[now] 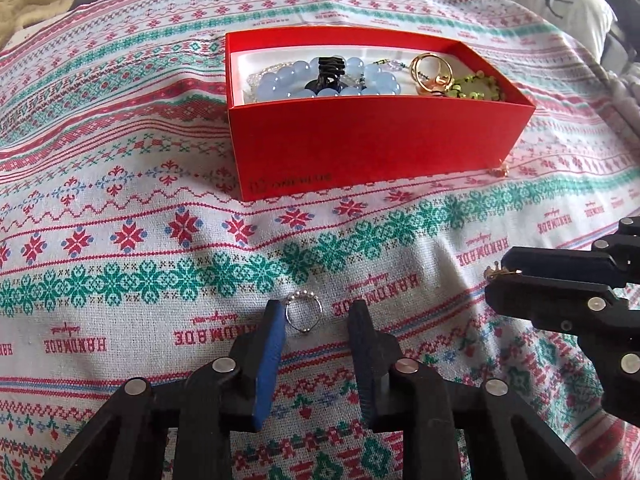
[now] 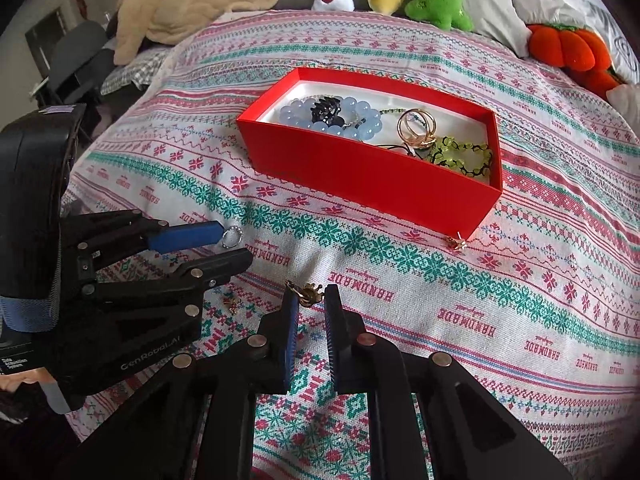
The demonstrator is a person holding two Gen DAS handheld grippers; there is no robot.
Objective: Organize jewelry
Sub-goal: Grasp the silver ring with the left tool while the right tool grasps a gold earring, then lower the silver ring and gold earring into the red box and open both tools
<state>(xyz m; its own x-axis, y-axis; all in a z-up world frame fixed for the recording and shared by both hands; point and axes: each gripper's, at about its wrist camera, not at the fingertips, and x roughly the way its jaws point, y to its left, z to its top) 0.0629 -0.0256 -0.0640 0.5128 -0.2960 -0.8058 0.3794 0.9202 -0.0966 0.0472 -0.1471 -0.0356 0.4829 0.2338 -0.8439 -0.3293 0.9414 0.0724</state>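
Note:
A red box stands on the patterned cloth and holds a blue bead bracelet, a black hair claw, gold rings and a green bead piece. My left gripper is open around a silver beaded ring lying on the cloth. My right gripper is open, its fingers on either side of a small gold earring.
A small gold and red earring lies by the box's near right corner. Another small gold piece lies on the cloth under the left gripper. Plush toys and pillows line the far edge of the bed.

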